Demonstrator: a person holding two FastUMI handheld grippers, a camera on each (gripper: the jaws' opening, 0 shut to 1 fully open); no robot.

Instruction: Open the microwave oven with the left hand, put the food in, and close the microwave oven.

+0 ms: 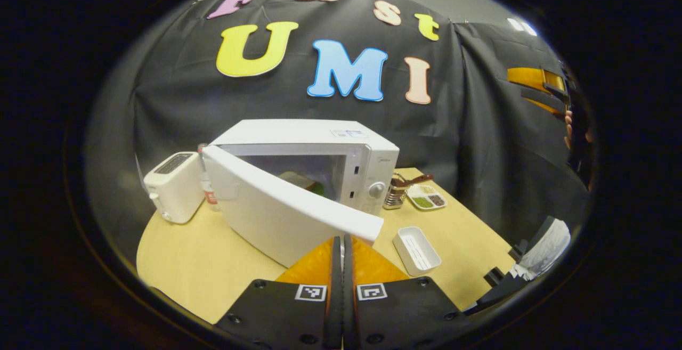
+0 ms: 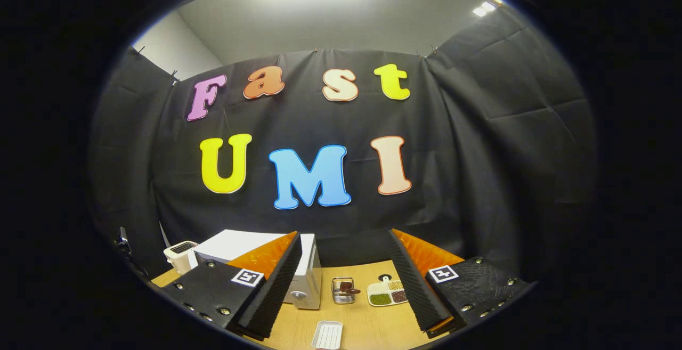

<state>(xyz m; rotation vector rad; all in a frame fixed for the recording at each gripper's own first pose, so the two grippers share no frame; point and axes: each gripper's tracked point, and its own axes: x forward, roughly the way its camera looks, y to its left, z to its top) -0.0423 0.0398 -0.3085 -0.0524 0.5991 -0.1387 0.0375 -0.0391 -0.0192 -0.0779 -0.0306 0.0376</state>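
Presently the left gripper (image 1: 342,243), fingers pressed together, sits just beside the free edge of the half-open microwave door (image 1: 287,209). Food (image 1: 311,184) appears already inside the microwave (image 1: 341,150); closing looks in hand, calling for a push. The right gripper (image 2: 345,281) hangs spread above the wooden table (image 1: 213,254); black cloth beyond.

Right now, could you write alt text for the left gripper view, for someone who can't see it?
A white microwave stands on a wooden table with its door swung partly open, and the left gripper, fingers together, is right at the door's free edge. A white toaster stands to its left; a utensil holder, a divided snack dish and a small white tray are to its right.
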